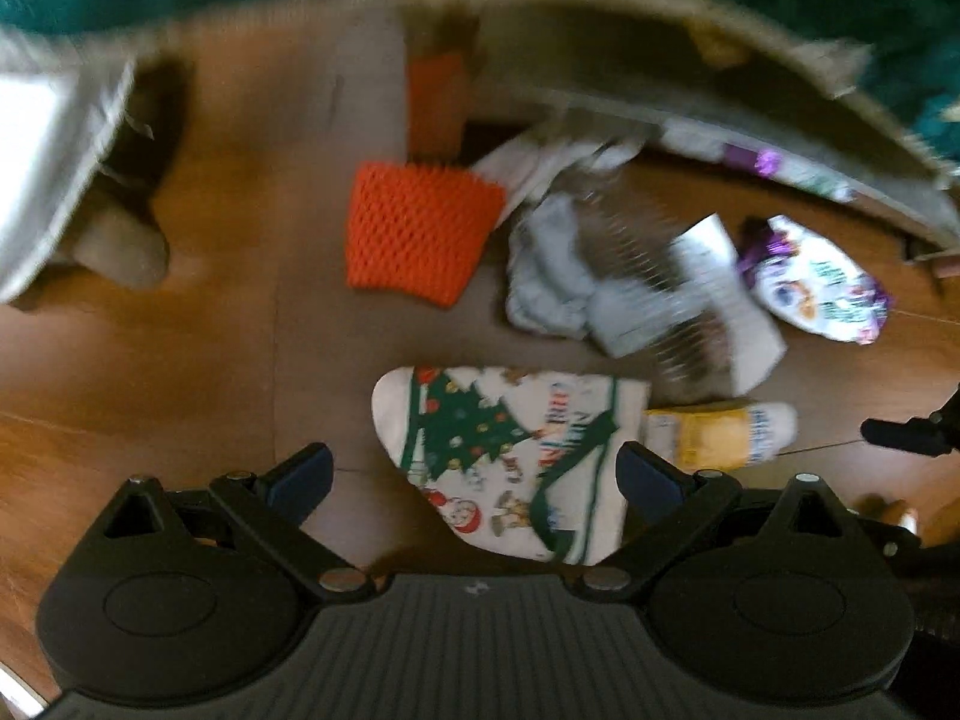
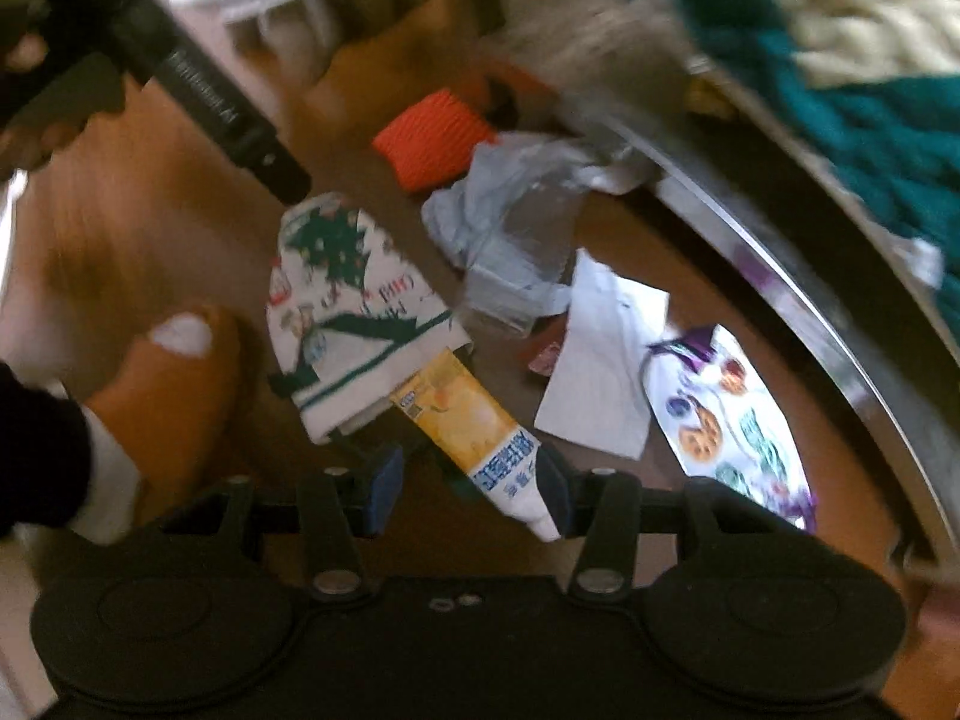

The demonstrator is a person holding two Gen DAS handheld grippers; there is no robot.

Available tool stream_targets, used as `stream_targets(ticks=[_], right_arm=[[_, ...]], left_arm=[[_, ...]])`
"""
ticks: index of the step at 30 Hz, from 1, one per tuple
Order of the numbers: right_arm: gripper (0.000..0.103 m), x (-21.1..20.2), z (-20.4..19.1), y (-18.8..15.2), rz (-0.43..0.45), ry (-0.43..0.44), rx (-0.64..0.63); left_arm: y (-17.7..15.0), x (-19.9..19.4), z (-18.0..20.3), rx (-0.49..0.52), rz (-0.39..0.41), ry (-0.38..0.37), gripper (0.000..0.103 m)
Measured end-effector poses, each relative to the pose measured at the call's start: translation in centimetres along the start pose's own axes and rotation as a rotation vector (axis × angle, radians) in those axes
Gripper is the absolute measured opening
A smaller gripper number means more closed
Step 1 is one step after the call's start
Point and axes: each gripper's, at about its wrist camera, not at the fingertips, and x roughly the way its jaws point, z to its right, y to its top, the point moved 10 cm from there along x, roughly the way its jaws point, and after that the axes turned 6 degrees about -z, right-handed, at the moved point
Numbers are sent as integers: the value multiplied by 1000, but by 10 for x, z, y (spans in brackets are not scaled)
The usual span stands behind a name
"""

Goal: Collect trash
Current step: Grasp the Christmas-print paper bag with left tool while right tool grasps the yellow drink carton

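Note:
Trash lies scattered on a wooden floor. My left gripper [image 1: 474, 474] is open and points down over a white wrapper with a green Christmas-tree print [image 1: 510, 450], which shows between its fingers. My right gripper [image 2: 471, 480] is also open, above a yellow and white tube [image 2: 468, 420] whose white end shows by the right finger. Beyond lie an orange foam net [image 1: 420, 234], crumpled clear plastic [image 1: 552, 270], a white paper sheet [image 2: 606, 360] and a purple-and-white snack bag [image 2: 732, 420]. The Christmas wrapper [image 2: 342, 300] partly covers the tube's yellow end. Both views are blurred by motion.
A person's foot in a brown slipper [image 2: 168, 372] stands left of the wrapper. A metal-edged piece of furniture [image 2: 780, 276] with a teal knitted blanket [image 2: 870, 120] borders the trash on the right. A cardboard edge [image 1: 720, 60] runs along the far side. The left gripper's black body [image 2: 210, 102] crosses the upper left.

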Motion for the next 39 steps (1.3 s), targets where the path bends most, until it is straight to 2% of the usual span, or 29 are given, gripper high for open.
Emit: stream_targets(ticks=[7, 11, 16, 19, 25, 28, 30, 33, 35, 39], right_arm=[[49, 55, -16, 7, -58, -51, -225], [49, 72, -21, 5, -59, -96, -336], [51, 87, -17, 5, -68, -109, -352], [51, 94, -17, 7, -70, -101, -344], [51, 107, -14, 10, -101, -99, -322], [48, 107, -11, 12, -101, -104, -304], [48, 106, -10, 10, -103, -102, -287], [47, 102, -7, 9, -99, -90, -263], [46, 97, -7, 8, -91, -90, -257], [43, 81, -8, 2, -84, -94, -240]], left_arm=[[-3, 64, -19, -65, -87, -16, 101], [-7, 87, -18, -66, -107, -38, 100], [-8, 103, -12, -46, -118, -52, 100], [-6, 109, -8, -40, -113, -47, 94], [-4, 122, -8, -52, -130, -62, 74], [-1, 127, -9, -58, -124, -78, 56], [-3, 126, -12, -63, -117, -90, 37], [-5, 123, -15, -70, -104, -99, 22], [-5, 119, -16, -65, -93, -88, 15], [-8, 105, -11, -17, -68, -54, 12]])
